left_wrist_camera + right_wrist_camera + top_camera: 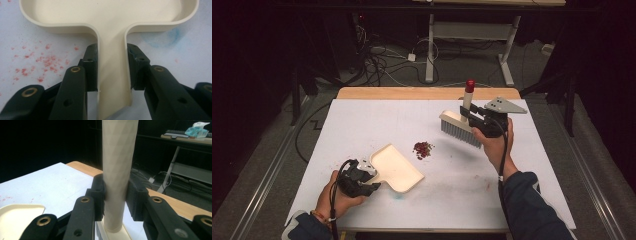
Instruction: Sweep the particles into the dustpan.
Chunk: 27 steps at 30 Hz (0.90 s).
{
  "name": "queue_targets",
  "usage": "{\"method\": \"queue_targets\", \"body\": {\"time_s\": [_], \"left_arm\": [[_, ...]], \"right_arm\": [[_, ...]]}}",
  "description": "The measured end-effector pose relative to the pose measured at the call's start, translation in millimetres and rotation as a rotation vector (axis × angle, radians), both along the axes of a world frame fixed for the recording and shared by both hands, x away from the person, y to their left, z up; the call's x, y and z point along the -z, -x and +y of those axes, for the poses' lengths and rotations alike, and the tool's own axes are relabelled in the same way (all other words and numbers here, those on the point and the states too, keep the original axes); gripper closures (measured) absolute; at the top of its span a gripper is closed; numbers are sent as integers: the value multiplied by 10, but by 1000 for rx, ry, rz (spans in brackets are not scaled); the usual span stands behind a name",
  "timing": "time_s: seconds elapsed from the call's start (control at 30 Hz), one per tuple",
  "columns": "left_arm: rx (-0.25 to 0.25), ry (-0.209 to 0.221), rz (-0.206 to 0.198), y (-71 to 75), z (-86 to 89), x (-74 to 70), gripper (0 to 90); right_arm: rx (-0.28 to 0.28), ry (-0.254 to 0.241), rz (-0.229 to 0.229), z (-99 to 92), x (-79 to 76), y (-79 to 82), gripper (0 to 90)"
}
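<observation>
So we've got the left gripper (362, 176) at about 7 o'clock on the white surface (362, 125), its jaws clamped tight on the flat handle of a cream plastic dustpan (396, 167). In the left gripper view the pads (90, 67) press both sides of that handle, and the pan itself rests flat on the surface with its open edge facing roughly 2 o'clock. Faint pink crumbs (42, 62) are smeared on the surface just beside the handle.

Our right gripper (474, 116) is up at about 2 o'clock, jaws closed around the upright cream handle of a hand brush with grey bristles and a red cap on top (460, 127). The bristles point down, near the surface; we can't tell if they touch it.

Between dustpan and brush sits a small pile of dark red crumbs (423, 149), just off the pan's open edge, apart from both.
</observation>
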<state>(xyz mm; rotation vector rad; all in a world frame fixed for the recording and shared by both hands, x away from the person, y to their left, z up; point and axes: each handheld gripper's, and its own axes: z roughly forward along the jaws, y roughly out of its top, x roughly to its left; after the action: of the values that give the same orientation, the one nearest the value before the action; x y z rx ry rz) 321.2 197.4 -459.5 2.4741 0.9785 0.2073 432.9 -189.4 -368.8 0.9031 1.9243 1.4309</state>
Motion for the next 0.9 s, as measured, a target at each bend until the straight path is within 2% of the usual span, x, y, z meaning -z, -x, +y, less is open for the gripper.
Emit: {"method": "queue_targets", "body": {"time_s": [0.2, 0.37, 0.53, 0.73, 0.83, 0.9], "left_arm": [[-3, -7, 13, -11, -16, 39, 636], [-5, -4, 21, -31, -22, 44, 636], [-9, -17, 28, -37, -55, 39, 636], [-9, -28, 35, -44, -68, 39, 636], [-8, -29, 37, -51, -70, 32, 636], [-5, -25, 37, -63, -65, 17, 636]], "right_arm": [[39, -6, -3, 188, 106, -174, 709], [49, -3, -14, 357, 184, -262, 709], [52, -13, -2, 514, 288, -263, 709], [13, 33, 1, 669, 380, -231, 710], [0, -2, 6, 683, 418, -188, 710], [2, -6, -1, 709, 440, -124, 710]]}}
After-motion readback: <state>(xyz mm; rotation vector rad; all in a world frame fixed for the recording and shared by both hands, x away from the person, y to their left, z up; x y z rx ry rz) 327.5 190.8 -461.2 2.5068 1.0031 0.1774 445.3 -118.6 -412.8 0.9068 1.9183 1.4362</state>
